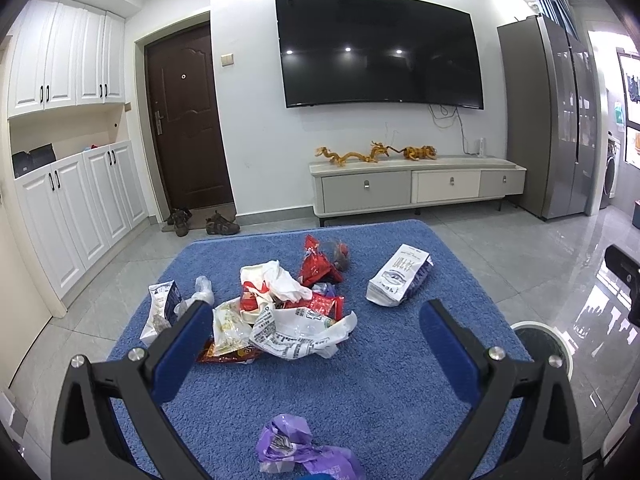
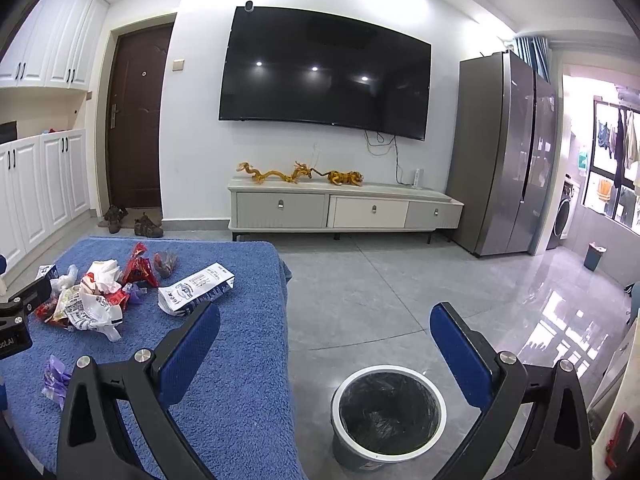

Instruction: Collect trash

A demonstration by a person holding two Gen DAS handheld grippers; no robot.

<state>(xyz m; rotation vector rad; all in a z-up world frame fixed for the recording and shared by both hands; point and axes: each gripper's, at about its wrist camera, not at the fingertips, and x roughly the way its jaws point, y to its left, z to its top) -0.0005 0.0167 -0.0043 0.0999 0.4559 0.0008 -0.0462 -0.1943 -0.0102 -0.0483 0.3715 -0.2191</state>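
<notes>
both tongs gape empty; we'd lower the left gripper (image 1: 316, 316) squarely over the crumpled white printed wrapper (image 1: 296, 334), frame centre, pinching deep.

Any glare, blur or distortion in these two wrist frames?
Left wrist: fisheye bows the TV; ceiling lights reflect on its screen; floor glares at right. Right wrist: window is bright, floor mirrors it; trash bin stays sharp.

Left wrist view looks forward, low over the blue surface (image 1: 360, 380) toward the television (image 1: 380, 50). Right wrist view faces likewise from further right, above the bin (image 2: 388, 412). Both share surface, litter and wall.
</notes>
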